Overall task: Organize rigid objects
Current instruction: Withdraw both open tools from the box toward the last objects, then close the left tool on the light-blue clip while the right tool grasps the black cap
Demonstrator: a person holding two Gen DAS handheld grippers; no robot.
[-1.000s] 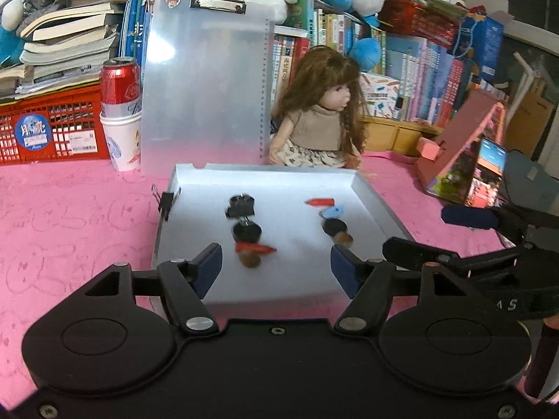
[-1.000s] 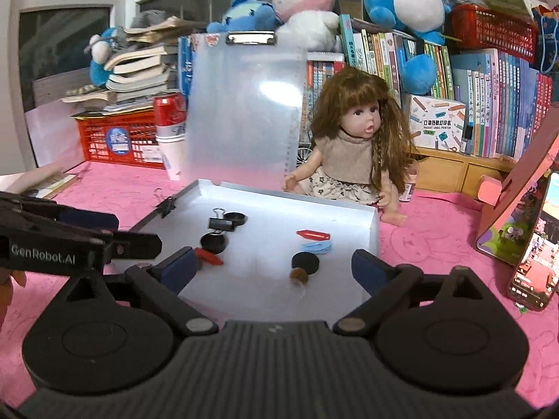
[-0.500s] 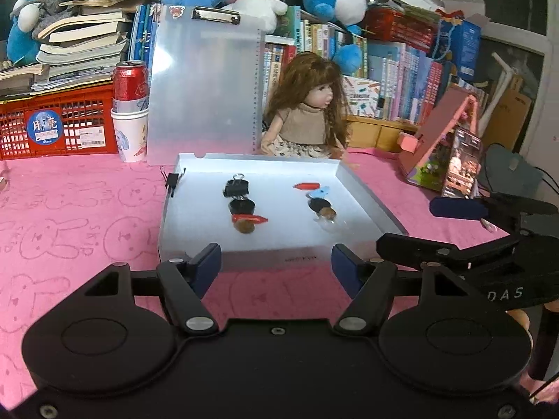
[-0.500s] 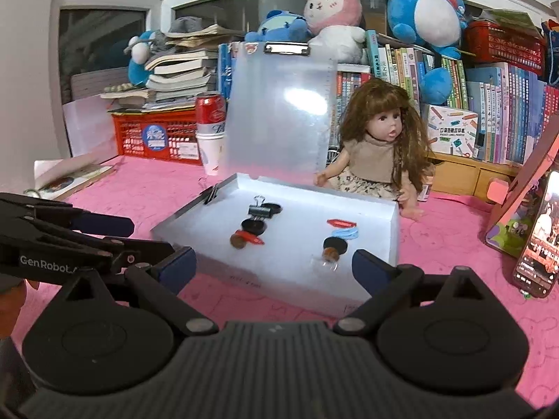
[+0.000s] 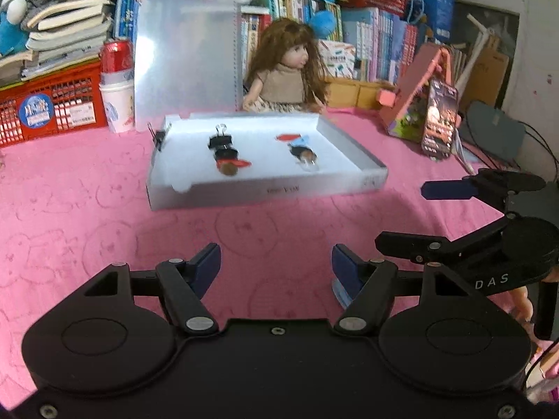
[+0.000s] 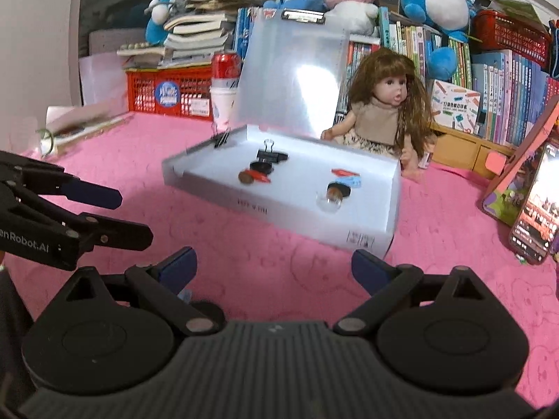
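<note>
A shallow white tray (image 5: 244, 192) (image 6: 391, 188) rests on the pink cloth. It holds a black binder clip (image 5: 220, 141) (image 6: 270, 155), a brown disc with a red clip (image 5: 230, 167) (image 6: 249, 176), red and blue clips (image 5: 291, 138) (image 6: 346, 174), and a dark round piece beside a clear one (image 5: 307, 157) (image 6: 332, 197). Another binder clip (image 5: 158, 136) grips the tray's left wall. My left gripper (image 5: 276, 269) (image 6: 118, 214) hovers open over bare cloth in front of the tray. Beside it, my right gripper (image 6: 274, 267) (image 5: 415, 214) is also open with nothing between its fingers.
Behind the tray stand a translucent clipboard (image 5: 185, 56), a doll (image 5: 286, 73), a red can on a paper cup (image 5: 117, 87), a red basket (image 5: 49, 104) and rows of books. A phone on a pink stand (image 5: 438, 118) sits at the right.
Both grippers have drawn back from the tray and sunk a little, so the tray now lies farther ahead. Their jaws stay equally wide. The tray's contents have not moved.
</note>
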